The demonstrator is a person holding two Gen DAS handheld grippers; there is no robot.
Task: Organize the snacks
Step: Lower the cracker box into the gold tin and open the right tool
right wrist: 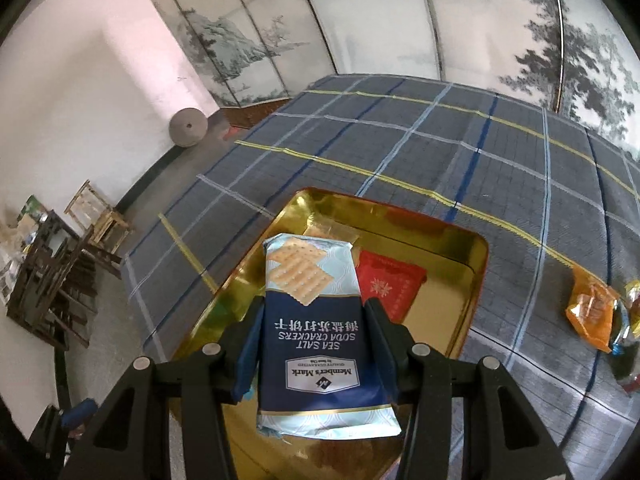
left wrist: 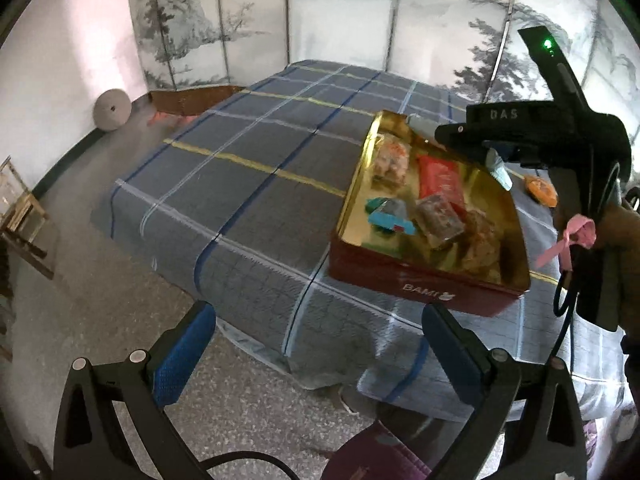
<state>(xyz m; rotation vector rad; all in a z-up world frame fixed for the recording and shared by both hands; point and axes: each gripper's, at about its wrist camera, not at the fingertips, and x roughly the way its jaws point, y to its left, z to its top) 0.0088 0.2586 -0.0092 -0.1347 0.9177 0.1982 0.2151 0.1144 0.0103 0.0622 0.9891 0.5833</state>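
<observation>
One cracker packet [right wrist: 316, 312] held over one gold-lined tin [right wrist: 476, 276] on the bed [right wrist: 400, 140]
Right gripper [right wrist: 316, 344] jaws clamp the packet's sides; left gripper [left wrist: 316, 344] jaws stand wide, empty. Tin holds about six snacks, including one red packet [right wrist: 390, 286]; one orange packet [right wrist: 592, 312] lies beside it on the bed

Plaid bedspread [left wrist: 248, 184], painted screen [right wrist: 400, 20], stone wheel [left wrist: 112, 109]
</observation>
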